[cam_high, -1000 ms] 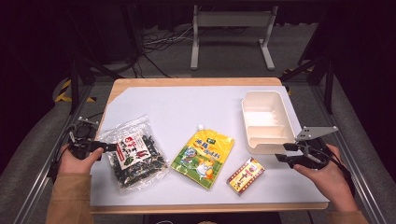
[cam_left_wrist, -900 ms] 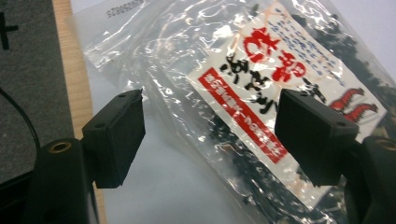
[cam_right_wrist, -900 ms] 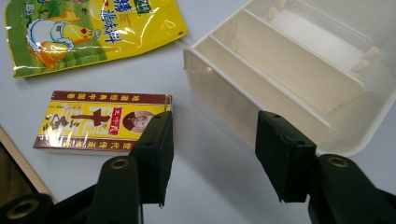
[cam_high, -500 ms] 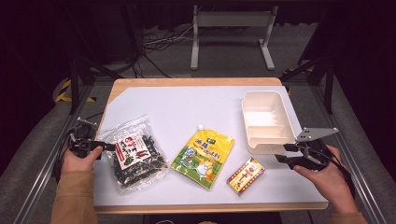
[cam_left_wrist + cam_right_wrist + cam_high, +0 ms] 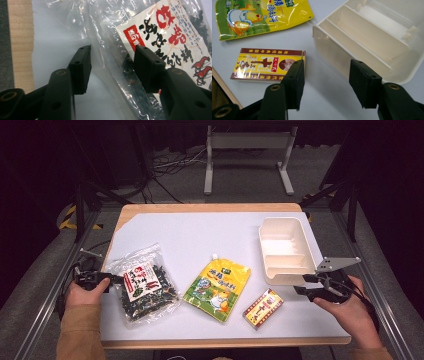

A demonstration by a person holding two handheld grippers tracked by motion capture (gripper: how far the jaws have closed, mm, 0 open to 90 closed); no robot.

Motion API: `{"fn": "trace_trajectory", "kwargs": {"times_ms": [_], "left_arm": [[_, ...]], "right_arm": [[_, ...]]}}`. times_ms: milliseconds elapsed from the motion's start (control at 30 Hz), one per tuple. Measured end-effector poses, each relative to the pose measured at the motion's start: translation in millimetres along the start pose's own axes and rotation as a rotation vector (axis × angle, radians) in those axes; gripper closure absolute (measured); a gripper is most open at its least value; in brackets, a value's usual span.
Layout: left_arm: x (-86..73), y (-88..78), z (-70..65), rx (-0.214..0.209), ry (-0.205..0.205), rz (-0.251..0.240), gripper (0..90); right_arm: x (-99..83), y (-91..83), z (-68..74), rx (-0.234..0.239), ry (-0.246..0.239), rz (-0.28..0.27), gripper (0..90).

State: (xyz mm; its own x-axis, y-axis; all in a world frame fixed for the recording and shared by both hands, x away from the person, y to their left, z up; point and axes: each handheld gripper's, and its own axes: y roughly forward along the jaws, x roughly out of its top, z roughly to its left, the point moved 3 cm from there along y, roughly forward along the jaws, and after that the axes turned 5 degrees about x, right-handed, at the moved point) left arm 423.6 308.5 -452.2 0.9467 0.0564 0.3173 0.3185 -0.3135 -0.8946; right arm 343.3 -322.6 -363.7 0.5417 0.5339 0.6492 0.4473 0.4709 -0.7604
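Left claw (image 5: 112,65): jaws have just been closing around the clear edge of the seaweed bag (image 5: 160,35); plastic lies between the pads, yet a gap shows on both sides, so I count it as not yet gripping.
Left claw from above (image 5: 107,279): my left hand (image 5: 82,292) has it at the bag's left edge, low over the table (image 5: 200,227).
Right claw (image 5: 325,80): jaws apart, nothing between them, pointed at the gap between the small yellow box (image 5: 262,65) and the white tray (image 5: 372,42).
Right claw from above (image 5: 302,290): just beside the tray's near corner, touching neither thing as far as I can tell.
Seaweed bag: flat on the table's left side, upright label facing up.
Yellow pouch (image 5: 217,282): lying mid-table, between bag and box, untouched.
Tray: its compartments look empty, though the far end is washed out.
Done: nothing packed; I judge only the reach to the bag complete.
Left: pinch the bag, lift it, carry it across; presumably pouch and box follow.
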Motion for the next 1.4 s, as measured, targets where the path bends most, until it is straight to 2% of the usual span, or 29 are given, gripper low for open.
{"fn": "trace_trajectory", "kwargs": {"times_ms": [267, 467, 500, 567, 833, 967, 1067, 1267, 1333, 1400], "left_arm": [[1.6, 2.8, -6.9, 0.04, -0.026, 0.011, 65.8], [1.3, 4.6, -6.2, 0.015, -0.052, -0.021, 74.7], [1.0, 4.6, -6.5, -0.006, -0.061, -0.031, 77.1], [1.0, 4.0, -8.5, -0.01, -0.058, -0.046, 84.9], [2.1, 0.7, -13.8, -0.035, -0.037, -0.092, 88.2], [1.8, -12.8, -20.2, -0.036, 0.0, -0.128, 88.2], [1.1, -29.9, -26.2, -0.042, 0.015, -0.18, 88.4], [-3.0, -61.1, -42.2, -0.048, 0.074, -0.286, 88.7], [-4.0, -66.6, -44.7, -0.047, 0.086, -0.297, 88.7], [-5.9, -77.2, -51.4, -0.052, 0.11, -0.334, 88.8]], "right_arm": [[-0.2, 0.6, -0.3, 0.002, 0.002, 0.003, 46.6], [-0.4, 0.2, -0.8, 0.0, -0.002, 0.0, 46.6], [-0.4, 0.1, -0.8, 0.001, -0.002, 0.0, 46.6], [-0.6, 0.4, -0.9, -0.001, -0.001, 0.001, 46.7], [-1.9, -0.1, -1.4, -0.004, 0.006, 0.003, 47.0], [-3.0, -1.5, -2.0, -0.006, 0.008, 0.0, 47.4], [-3.8, -3.0, -2.3, -0.008, 0.012, -0.004, 47.8], [-2.3, -3.6, -1.6, -0.008, 0.006, -0.008, 48.1], [-2.2, -3.5, -1.1, -0.007, 0.008, -0.005, 48.1], [-2.0, -3.0, -0.9, -0.006, 0.008, -0.005, 48.1]]}}
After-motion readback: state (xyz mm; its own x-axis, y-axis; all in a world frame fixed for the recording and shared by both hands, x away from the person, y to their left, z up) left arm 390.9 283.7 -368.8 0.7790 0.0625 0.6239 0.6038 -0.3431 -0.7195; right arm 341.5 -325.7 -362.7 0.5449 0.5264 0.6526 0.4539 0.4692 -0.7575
